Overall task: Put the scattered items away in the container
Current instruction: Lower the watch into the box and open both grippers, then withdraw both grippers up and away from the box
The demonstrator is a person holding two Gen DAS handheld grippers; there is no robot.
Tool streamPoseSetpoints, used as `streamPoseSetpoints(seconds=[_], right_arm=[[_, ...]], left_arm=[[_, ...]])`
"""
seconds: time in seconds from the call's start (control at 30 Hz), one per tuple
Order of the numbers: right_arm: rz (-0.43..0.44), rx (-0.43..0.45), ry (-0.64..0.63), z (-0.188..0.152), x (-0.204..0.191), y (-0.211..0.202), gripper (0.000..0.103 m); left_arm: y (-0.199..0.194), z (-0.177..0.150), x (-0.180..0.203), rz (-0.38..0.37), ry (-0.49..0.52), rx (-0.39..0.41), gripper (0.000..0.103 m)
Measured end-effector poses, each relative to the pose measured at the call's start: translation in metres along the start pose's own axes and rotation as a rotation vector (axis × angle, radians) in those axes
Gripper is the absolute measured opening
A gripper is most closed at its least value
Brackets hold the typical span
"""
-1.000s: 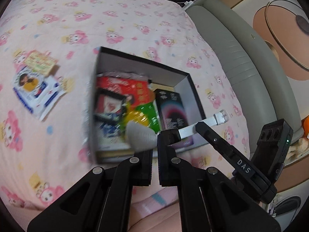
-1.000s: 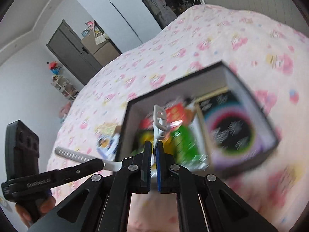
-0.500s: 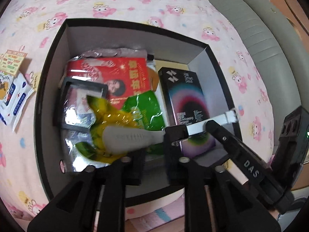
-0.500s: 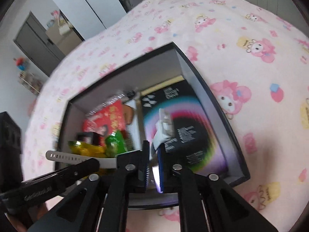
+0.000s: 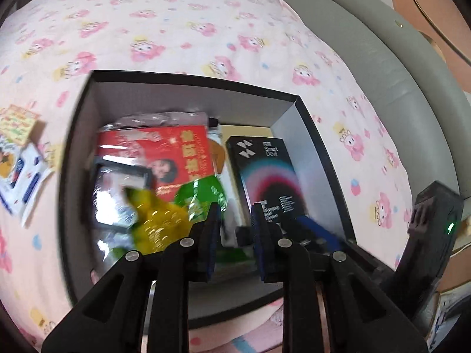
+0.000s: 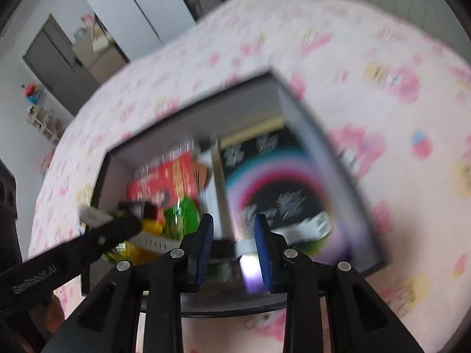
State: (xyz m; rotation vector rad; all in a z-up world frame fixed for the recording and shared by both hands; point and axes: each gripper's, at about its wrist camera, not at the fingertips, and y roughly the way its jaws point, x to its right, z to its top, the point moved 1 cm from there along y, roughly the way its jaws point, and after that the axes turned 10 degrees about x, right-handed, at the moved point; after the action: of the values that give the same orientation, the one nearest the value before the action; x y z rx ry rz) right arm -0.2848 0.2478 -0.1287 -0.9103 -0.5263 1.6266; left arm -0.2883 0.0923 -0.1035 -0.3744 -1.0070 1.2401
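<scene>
Both my tongs hang over the black box (image 5: 290, 123) on the pink printed bedspread (image 5: 182, 38) — my left gripper (image 5: 234, 226) stands with its fingers parted and nothing between them, and my right gripper (image 6: 232, 235) is likewise spread and empty. The white watch strap (image 6: 306, 229) lies loose inside the box, draped across the black carton with the coloured rings (image 5: 265, 173) and the green (image 5: 203, 194) and yellow packets (image 5: 159, 226), though it is blurred. A few packets (image 5: 17, 147) lie out on the bedspread, left of the box.
</scene>
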Motion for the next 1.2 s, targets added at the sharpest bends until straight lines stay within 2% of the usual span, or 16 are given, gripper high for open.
streamPoseSetpoints(seconds=[0.13, 0.3, 0.33, 0.37, 0.53, 0.7, 0.83, 1.0, 1.07, 1.2], right_arm=[[-0.019, -0.004, -0.040, -0.001, -0.008, 0.003, 0.025], [-0.024, 0.007, -0.015, 0.000, -0.005, -0.001, 0.025], [-0.031, 0.019, -0.008, 0.001, -0.003, -0.003, 0.025], [-0.043, 0.034, -0.001, 0.002, -0.001, -0.006, 0.025], [-0.066, 0.077, 0.018, 0.007, 0.007, -0.011, 0.027], [-0.081, 0.036, 0.008, 0.008, 0.008, -0.001, 0.028], [-0.085, 0.024, -0.011, 0.004, 0.005, 0.005, 0.030], [-0.072, 0.043, -0.026, -0.006, -0.004, -0.014, 0.030], [-0.051, 0.081, -0.035, -0.009, -0.008, -0.029, 0.030], [-0.072, 0.178, -0.092, -0.014, -0.021, -0.057, 0.033]], left_arm=[[-0.001, 0.009, 0.003, 0.011, 0.020, 0.066, 0.020], [-0.004, 0.003, 0.010, 0.218, 0.075, 0.139, 0.018], [-0.001, 0.002, 0.013, 0.227, 0.096, 0.139, 0.018], [0.003, 0.001, 0.015, 0.230, 0.112, 0.135, 0.019], [0.030, 0.005, 0.021, 0.153, 0.114, 0.034, 0.019], [0.051, -0.017, 0.009, 0.204, 0.108, -0.083, 0.018], [0.045, -0.032, 0.008, 0.216, 0.132, -0.096, 0.018], [0.025, -0.041, 0.002, 0.153, 0.104, -0.087, 0.017], [0.009, -0.046, 0.005, 0.149, 0.134, -0.059, 0.017], [-0.022, -0.054, 0.010, 0.142, 0.193, -0.004, 0.017]])
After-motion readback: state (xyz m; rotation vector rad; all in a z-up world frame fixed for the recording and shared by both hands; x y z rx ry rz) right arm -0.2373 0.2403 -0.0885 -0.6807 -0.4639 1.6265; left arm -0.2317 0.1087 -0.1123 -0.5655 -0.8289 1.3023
